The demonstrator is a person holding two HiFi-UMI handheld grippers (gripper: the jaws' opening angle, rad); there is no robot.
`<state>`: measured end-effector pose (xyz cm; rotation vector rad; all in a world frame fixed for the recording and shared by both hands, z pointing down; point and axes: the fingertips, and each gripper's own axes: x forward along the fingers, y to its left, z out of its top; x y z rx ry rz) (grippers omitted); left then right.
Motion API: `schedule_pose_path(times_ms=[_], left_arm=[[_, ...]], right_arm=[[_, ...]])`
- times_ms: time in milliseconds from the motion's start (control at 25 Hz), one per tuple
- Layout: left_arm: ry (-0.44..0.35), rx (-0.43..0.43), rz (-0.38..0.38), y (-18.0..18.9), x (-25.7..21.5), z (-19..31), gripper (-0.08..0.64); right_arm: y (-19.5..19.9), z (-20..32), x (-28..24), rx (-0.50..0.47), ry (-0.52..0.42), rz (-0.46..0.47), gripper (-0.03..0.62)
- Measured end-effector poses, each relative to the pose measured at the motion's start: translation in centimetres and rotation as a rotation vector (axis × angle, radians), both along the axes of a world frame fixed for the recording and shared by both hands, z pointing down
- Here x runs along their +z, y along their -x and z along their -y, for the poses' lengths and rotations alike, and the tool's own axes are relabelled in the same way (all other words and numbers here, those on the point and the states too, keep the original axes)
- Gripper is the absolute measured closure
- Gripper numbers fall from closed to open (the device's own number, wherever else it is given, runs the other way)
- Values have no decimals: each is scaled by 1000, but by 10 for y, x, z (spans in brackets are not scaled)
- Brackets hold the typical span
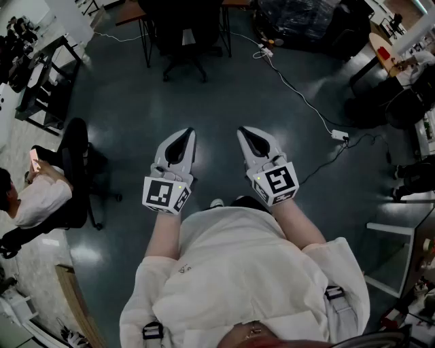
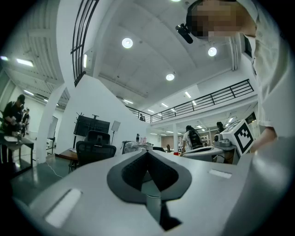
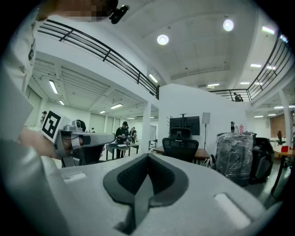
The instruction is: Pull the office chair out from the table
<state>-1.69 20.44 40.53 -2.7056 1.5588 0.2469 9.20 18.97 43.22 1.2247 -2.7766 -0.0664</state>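
The black office chair (image 1: 183, 37) stands far ahead, tucked under a wooden table (image 1: 129, 12) at the top of the head view. Both gripper views show it small and distant: chair (image 2: 95, 151) at table (image 2: 67, 155), chair (image 3: 180, 147) at table (image 3: 203, 156). My left gripper (image 1: 186, 132) and right gripper (image 1: 243, 130) are held side by side in front of my body, pointing toward the chair across bare floor. Both are shut with nothing between the jaws, left gripper (image 2: 147, 153) and right gripper (image 3: 147, 157). Each camera also catches the other one: right gripper (image 2: 216, 148), left gripper (image 3: 85, 138).
A seated person (image 1: 32, 196) on another black chair (image 1: 76, 170) is at the left. A white cable and power strip (image 1: 339, 134) cross the floor at the right. A plastic-wrapped stack (image 3: 235, 154) stands right of the table. Desks line the right edge (image 1: 391, 58).
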Motion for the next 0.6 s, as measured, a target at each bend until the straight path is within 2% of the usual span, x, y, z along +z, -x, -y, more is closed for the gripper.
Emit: schedule_pose_path(times_ms=[360, 600], left_arm=[[13, 16, 10, 7, 3, -6, 543], [32, 9, 8, 14, 12, -3, 543]], right_arm=[[12, -4, 5, -10, -8, -38, 601], [10, 4, 15, 30, 10, -26, 601]])
